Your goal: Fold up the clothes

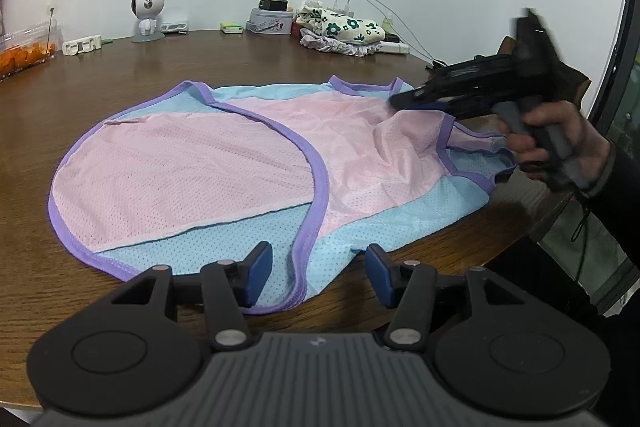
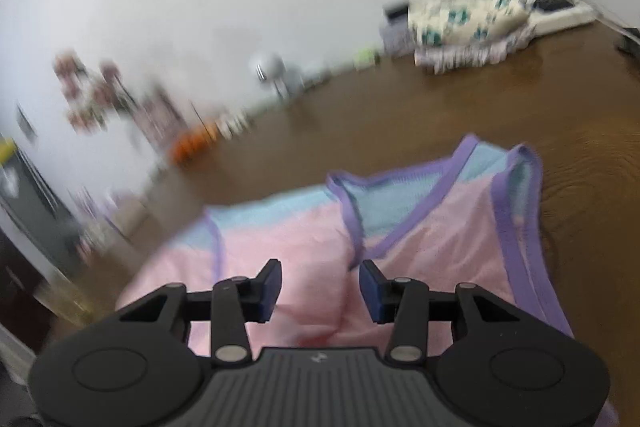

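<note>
A pink and light-blue mesh garment [image 1: 224, 167] with purple trim lies spread on the round wooden table [image 1: 248, 59]. One side is folded over the middle. My left gripper [image 1: 319, 275] is open at the near hem, and the purple-edged cloth lies between its fingers without being pinched. At the right, a hand holds my right gripper [image 1: 404, 101] low over the garment's right side, near an armhole. In the blurred right wrist view, the right gripper [image 2: 320, 289] is open just above the pink cloth [image 2: 304, 247], with a raised crease between its fingers.
Along the back edge stand a white astronaut figure [image 1: 146, 15], a tin box [image 1: 270, 21], a pile of folded floral clothes [image 1: 344, 27] and a power strip with cables [image 1: 394, 47]. A clear box of orange fruit [image 1: 24, 51] sits far left. The table edge curves away at right.
</note>
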Available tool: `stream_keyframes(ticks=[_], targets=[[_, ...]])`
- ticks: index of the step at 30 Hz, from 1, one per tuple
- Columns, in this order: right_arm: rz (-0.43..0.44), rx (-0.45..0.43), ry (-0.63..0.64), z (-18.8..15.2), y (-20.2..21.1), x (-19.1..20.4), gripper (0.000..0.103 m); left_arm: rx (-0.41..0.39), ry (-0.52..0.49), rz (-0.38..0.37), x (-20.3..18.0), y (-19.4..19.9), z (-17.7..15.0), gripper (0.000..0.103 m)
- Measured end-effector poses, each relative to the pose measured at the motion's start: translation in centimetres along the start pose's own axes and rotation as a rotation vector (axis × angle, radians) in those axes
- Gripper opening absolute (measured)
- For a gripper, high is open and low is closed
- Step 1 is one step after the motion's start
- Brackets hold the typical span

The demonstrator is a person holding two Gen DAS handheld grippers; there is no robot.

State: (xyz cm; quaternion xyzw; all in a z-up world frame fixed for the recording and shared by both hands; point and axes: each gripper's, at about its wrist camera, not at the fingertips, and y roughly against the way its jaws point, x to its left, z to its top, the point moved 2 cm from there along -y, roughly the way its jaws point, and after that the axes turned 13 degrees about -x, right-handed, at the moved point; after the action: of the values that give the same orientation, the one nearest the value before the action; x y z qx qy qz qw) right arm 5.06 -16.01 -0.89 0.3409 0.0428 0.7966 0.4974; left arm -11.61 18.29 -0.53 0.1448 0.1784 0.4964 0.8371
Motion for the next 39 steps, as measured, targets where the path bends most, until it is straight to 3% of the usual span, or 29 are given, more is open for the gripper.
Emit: stream_keyframes(ticks=[2,6,8,12,14,16,19,20,21,23,26,28,29,30,31,33,35,37,39], targets=[[-0.003,-0.003,0.024,0.5,-1.1,0.0,0.001,-0.002,0.003,-0.001,0.0,0.0,0.0,0.053],[-0.041,-0.044,0.132,0.9,-1.6,0.4,0.002,-0.007,0.017,-0.013,0.4,0.1,-0.1,0.053],[-0.027,-0.042,0.159,1.0,-0.5,0.6,0.009,-0.003,0.021,-0.02,0.6,0.1,0.0,0.053],[0.055,-0.095,0.245,-0.2,3.4,2.1,0.009,0.002,0.05,-0.035,1.3,0.4,0.2,0.05],[0.068,-0.01,0.283,-1.9,3.2,2.5,0.007,0.002,0.072,-0.045,1.7,0.6,0.4,0.041],[0.084,0.007,0.312,-2.3,4.1,2.6,0.004,0.012,0.062,-0.042,1.8,0.9,0.6,0.029],[0.112,0.006,0.352,-2.5,5.8,2.8,0.011,0.03,0.028,-0.041,1.8,1.5,0.8,0.027],[0.121,0.006,0.365,-2.5,6.4,2.9,0.018,0.034,0.016,-0.041,1.8,1.7,0.8,0.029],[0.131,0.006,0.379,-2.5,6.9,2.9,0.027,0.025,0.007,-0.048,1.9,2.0,0.9,0.039],[0.241,0.006,0.452,-3.0,8.5,3.6,0.047,-0.005,-0.023,-0.084,1.8,2.4,1.1,0.054],[0.354,0.073,0.574,-4.9,9.8,4.9,0.05,0.009,-0.06,-0.142,1.6,1.8,1.2,0.054],[0.348,0.117,0.647,-6.3,9.9,5.4,0.047,0.031,-0.081,-0.177,1.6,1.3,1.2,0.051],[0.341,0.132,0.671,-6.9,9.9,5.5,0.044,0.05,-0.089,-0.185,1.8,0.9,1.1,0.041],[0.333,0.134,0.686,-7.3,10.0,5.5,0.037,0.069,-0.097,-0.193,1.9,0.6,1.0,0.025],[0.324,0.129,0.696,-7.6,10.1,5.5,0.032,0.088,-0.104,-0.201,2.1,0.3,0.9,0.017],[0.303,0.118,0.713,-7.6,10.7,5.0,0.009,0.11,-0.114,-0.228,2.4,0.1,0.6,0.003],[0.298,0.132,0.692,-7.2,11.3,4.2,0.007,0.125,-0.106,-0.248,3.0,0.3,0.6,0.002],[0.3,0.15,0.668,-6.7,12.0,3.3,0.006,0.131,-0.114,-0.224,3.4,0.4,0.7,0.003],[0.29,0.162,0.674,-6.8,12.4,3.2,0.011,0.136,-0.117,-0.203,3.5,0.5,0.8,0.008]])
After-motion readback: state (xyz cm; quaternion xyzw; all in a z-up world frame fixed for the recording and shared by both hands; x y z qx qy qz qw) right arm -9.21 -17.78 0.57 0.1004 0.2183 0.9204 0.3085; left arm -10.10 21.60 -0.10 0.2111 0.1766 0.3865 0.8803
